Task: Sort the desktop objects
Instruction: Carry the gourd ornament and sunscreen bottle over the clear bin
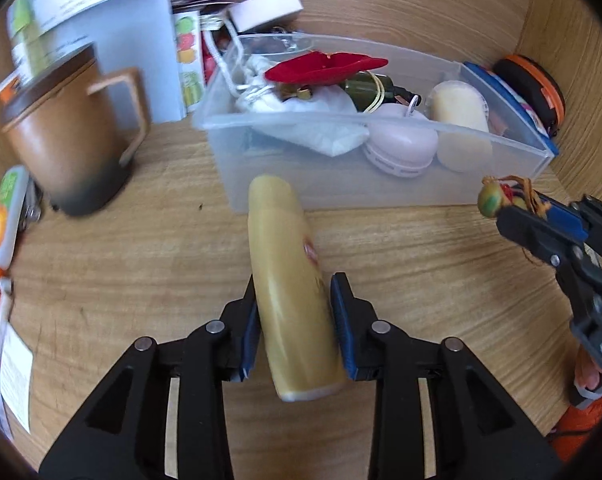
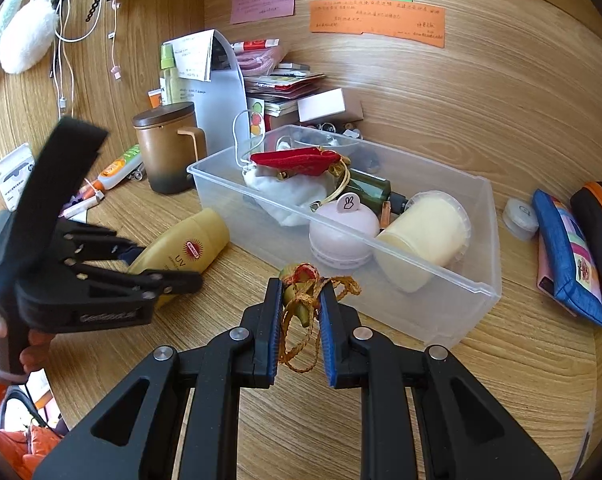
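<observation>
Blue-padded left fingers (image 1: 343,312) pinching the yellow sunscreen bottle (image 1: 289,280); right fingers (image 2: 275,320) narrowly clamping a corded charm (image 2: 301,300).

Both wrist views look close and forward along their tongs, sharing the clear bin (image 1: 381,152) (image 2: 421,296).

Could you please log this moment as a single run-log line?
left claw: shut on sunscreen bottle | right claw: shut on tassel charm | bin: holds earlier items | both claws near bin front

Bright even light; fisheye bending with dark corners; left view motion-blurred
</observation>
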Tool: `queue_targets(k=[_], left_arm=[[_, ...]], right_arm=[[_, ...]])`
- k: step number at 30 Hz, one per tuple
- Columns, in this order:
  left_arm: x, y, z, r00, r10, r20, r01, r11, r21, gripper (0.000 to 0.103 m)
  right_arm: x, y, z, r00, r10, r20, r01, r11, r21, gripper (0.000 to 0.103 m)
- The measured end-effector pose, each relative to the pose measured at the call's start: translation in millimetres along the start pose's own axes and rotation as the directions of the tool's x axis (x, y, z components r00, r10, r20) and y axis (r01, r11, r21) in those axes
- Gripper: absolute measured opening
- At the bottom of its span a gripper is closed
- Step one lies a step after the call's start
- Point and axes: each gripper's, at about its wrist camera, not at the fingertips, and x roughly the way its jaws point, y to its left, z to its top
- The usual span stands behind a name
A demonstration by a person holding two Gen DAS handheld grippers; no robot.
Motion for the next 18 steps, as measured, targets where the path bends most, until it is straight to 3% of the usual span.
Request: queue_targets(k=[5,10,18], left_arm=[[8.8,-13.6,10.2,0.999,0.032,0.012,-0.032,0.998,0.049,0.026],[0.7,-21.7,-0.6,0.997,0.054,0.055,-0.058,0.995,0.08,0.026],[-43.3,-19.9,-2.9,0.985,0.05,0.167,-0.062,0.996,0.067,0.026]], right_arm=[[1.3,0.0,-0.1,1.0,0.002,-0.004,-0.002,1.0,0.0,0.016],[2.1,-1.7,-0.8,1.0,0.006,-0.009,-0.006,1.0,0.011,0.016],[3.1,0.5,-0.1,1.0,0.011,-0.024,-0.011,1.0,0.026,0.016]])
